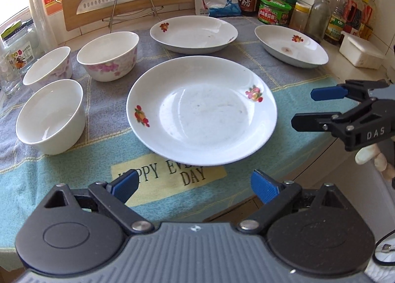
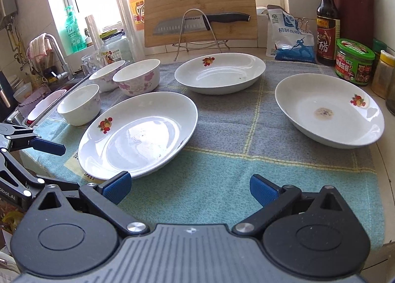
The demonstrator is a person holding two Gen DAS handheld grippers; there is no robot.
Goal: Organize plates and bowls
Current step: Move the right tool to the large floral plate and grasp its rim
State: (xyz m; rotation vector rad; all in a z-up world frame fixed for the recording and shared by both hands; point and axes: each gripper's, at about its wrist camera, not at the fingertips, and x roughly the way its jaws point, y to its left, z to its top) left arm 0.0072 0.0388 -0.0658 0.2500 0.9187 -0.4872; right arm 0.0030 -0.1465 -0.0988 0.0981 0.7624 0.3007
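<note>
Three white plates with fruit prints lie apart on a towel: a near plate (image 1: 201,110) (image 2: 139,135), a far plate (image 1: 193,33) (image 2: 219,73) and a right plate (image 1: 291,46) (image 2: 328,109). Three white bowls stand at the left: a plain bowl (image 1: 50,116) (image 2: 79,104) and two flowered bowls (image 1: 108,56) (image 1: 48,68), also in the right wrist view (image 2: 137,77) (image 2: 106,75). My left gripper (image 1: 195,185) is open and empty just short of the near plate. My right gripper (image 2: 190,188) is open and empty over the towel; it shows at the right in the left wrist view (image 1: 305,107).
A cutting board (image 2: 200,4) with a knife (image 2: 197,22) on a wire rack stands at the back. A salt bag (image 2: 290,36), sauce bottles (image 2: 327,21) and jars (image 2: 354,61) line the back right. A sink with a faucet (image 2: 55,53) lies left. A white box (image 1: 360,52) sits right.
</note>
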